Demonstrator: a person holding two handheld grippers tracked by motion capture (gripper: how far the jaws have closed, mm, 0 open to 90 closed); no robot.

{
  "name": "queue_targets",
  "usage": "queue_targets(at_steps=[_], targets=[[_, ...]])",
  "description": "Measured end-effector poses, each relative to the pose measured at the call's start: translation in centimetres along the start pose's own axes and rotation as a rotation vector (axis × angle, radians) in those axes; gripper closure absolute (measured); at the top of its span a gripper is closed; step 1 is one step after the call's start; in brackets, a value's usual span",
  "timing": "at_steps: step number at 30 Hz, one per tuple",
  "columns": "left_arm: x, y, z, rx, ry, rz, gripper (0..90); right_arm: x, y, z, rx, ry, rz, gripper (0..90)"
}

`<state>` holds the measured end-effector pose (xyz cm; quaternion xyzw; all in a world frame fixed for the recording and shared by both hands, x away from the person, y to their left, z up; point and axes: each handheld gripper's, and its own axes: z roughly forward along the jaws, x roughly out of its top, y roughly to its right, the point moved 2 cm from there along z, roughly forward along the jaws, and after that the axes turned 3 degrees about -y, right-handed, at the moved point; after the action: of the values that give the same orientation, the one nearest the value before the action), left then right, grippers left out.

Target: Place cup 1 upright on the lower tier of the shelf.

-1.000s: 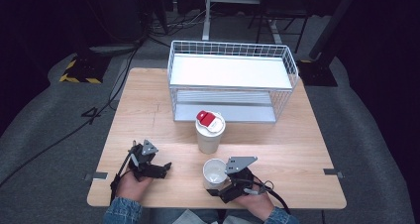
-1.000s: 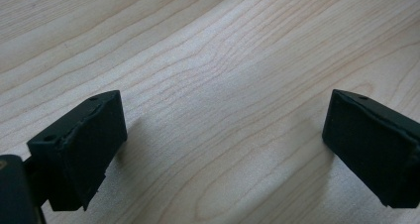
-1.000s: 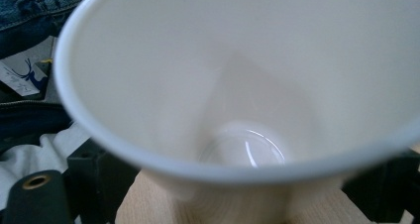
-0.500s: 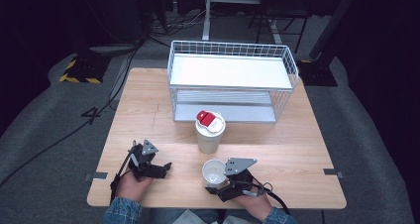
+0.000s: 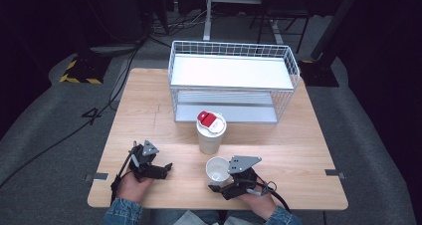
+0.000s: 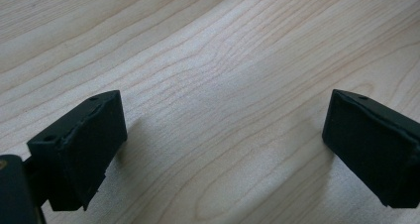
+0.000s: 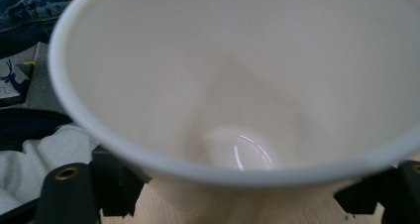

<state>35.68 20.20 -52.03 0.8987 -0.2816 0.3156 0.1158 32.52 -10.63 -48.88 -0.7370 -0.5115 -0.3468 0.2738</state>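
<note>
An open white paper cup stands on the wooden table near its front edge. My right gripper reaches in from the right, and its jaws have just been closing on the cup's lower wall. In the right gripper view the cup is seen from above its rim, empty, with my right gripper pressing on both sides of its base. My left gripper rests at the front left, open. In its own view my left gripper has only bare wood between its fingers.
A taller white cup with a lid and a red piece on it stands behind the open cup. A white wire rack with two shelves takes up the back of the table. Cables trail from both grippers toward the front edge.
The right gripper's jaws have drawn in against the open cup. The cup, the left gripper and both hands stay where they were.
</note>
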Motion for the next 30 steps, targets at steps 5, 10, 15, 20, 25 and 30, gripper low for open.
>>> queue_targets(at_steps=[5,10,15,20,25,30], targets=[[0.0,0.0,0.0,0.003,-0.001,0.001,3.9,0.5,0.3,-0.8,-0.017,0.011,0.003,22.5],[0.3,0.0,0.2,0.002,0.000,0.002,3.9,1.1,0.8,-1.8,-0.040,0.017,0.011,22.5],[0.5,-0.1,0.4,0.003,-0.002,0.007,3.8,1.5,1.4,-2.8,-0.063,0.024,0.019,22.5],[0.6,-0.1,0.5,0.000,-0.002,0.006,3.8,2.0,2.0,-3.9,-0.086,0.028,0.022,22.5],[0.6,0.0,0.5,0.003,-0.001,0.003,3.9,2.4,2.7,-5.0,-0.110,0.026,0.017,22.5],[0.5,0.0,0.4,0.005,-0.001,0.001,4.0,3.1,3.8,-6.0,-0.128,0.035,0.037,22.5]])
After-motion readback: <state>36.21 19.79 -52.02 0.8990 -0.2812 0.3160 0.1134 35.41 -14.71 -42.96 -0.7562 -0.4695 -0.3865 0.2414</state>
